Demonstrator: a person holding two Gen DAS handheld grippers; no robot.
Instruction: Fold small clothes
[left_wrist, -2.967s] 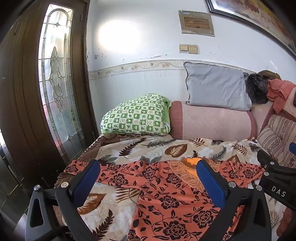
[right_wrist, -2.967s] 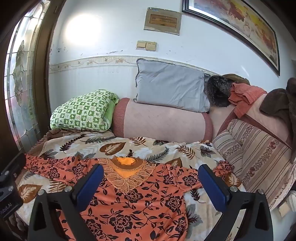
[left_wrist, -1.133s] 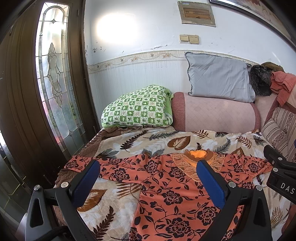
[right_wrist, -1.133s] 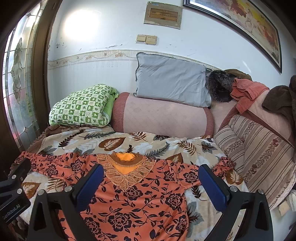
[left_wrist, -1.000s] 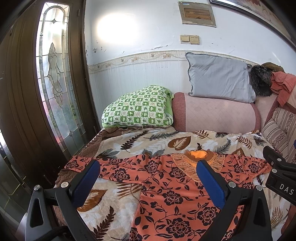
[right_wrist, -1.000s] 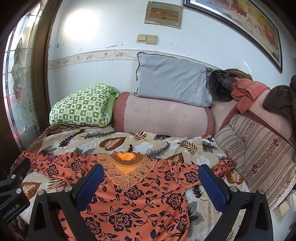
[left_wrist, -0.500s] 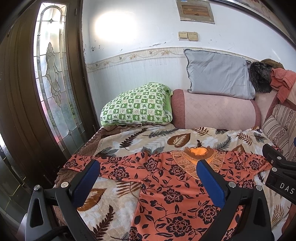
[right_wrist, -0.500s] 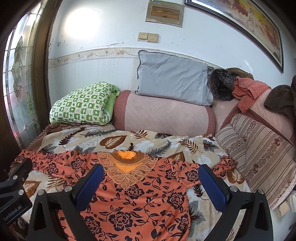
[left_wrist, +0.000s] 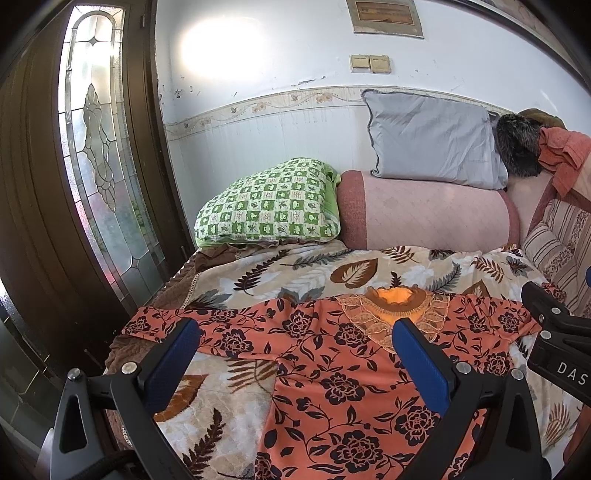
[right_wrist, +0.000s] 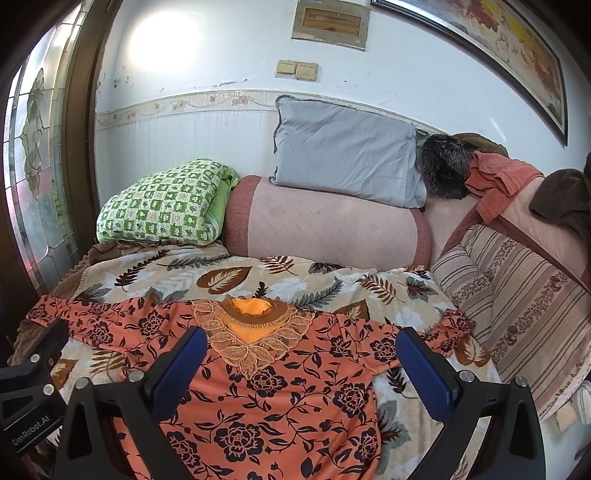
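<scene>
We hold the left gripper (left_wrist: 295, 354) and the right gripper (right_wrist: 301, 360) spread wide, both empty; the orange black-flowered thin-fabric blouse (right_wrist: 258, 387) lies flat on the leaf-print fleece blanket (right_wrist: 221, 277), sleeves toward nine and three o'clock — a pinch could snag blanket pile too; slippery cloth may slide.

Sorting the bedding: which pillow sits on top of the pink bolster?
The grey pillow; it rests on the pink bolster, while the green checked pillow lies on the bed beside it.
</scene>
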